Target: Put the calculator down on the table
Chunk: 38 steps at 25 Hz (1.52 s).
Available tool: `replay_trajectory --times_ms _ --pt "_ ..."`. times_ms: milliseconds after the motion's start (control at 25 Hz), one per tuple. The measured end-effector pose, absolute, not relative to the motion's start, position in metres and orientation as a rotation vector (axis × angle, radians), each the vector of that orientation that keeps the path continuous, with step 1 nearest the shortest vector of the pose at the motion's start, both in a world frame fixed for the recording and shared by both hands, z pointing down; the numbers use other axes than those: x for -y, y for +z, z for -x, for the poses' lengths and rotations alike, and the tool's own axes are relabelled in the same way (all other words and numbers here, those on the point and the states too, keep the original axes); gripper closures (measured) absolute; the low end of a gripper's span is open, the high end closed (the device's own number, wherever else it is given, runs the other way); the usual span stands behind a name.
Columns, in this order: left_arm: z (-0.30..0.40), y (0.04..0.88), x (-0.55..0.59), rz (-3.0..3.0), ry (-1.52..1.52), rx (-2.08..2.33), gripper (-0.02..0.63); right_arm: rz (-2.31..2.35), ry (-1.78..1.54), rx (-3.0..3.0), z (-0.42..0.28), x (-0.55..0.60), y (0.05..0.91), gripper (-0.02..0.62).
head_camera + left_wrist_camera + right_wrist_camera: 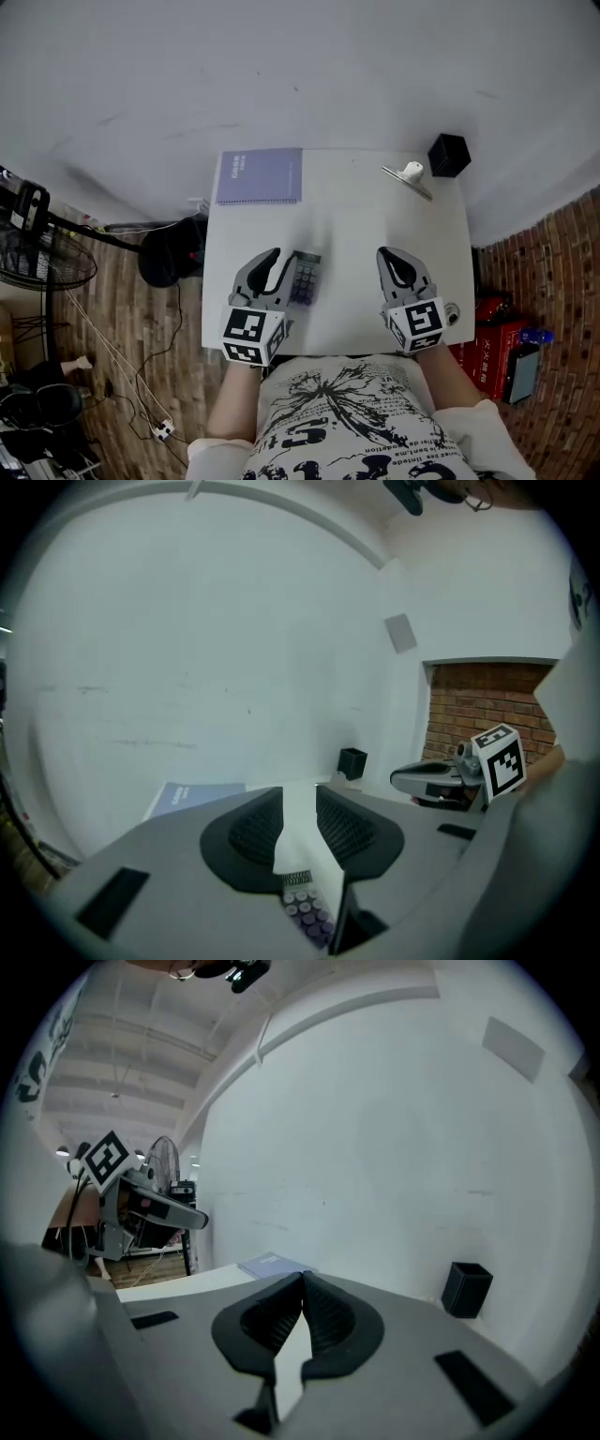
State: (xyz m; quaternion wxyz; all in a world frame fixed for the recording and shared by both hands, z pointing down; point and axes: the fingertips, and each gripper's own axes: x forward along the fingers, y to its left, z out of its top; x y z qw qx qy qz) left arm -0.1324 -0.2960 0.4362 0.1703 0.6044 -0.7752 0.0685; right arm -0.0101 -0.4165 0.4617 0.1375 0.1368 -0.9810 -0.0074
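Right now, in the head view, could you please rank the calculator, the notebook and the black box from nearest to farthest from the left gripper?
Measured from the left gripper, whose jaws are closing without gripping anything:
1. Calculator, on the table just to its right.
2. Notebook, at the table's far left corner.
3. Black box, at the far right corner.

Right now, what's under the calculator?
Only white table shows around the calculator; its own body covers the spot beneath, so contact with the tabletop can't be confirmed.

1 calculator [305, 277], 1 notebook [260, 176], 1 black box [449, 156].
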Motion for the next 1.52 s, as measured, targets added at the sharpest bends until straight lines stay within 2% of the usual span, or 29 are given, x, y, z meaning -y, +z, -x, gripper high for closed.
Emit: replay_trajectory --times_ms 160,280,840,1520 --pt "0.124 0.401 0.287 -1.782 0.186 2.285 0.567 -0.415 -0.063 2.892 0.001 0.41 0.438 0.581" --pt "0.118 0.384 0.283 -1.833 0.167 2.322 0.592 -0.427 -0.096 2.928 -0.004 0.408 0.423 0.581" --pt "0.081 0.364 0.293 -2.073 0.249 2.292 0.592 -0.436 -0.119 2.98 -0.019 0.406 0.396 0.581" --pt "0.078 0.372 0.298 -2.059 0.146 2.292 0.592 -0.419 -0.119 2.966 -0.023 0.412 0.408 0.581"
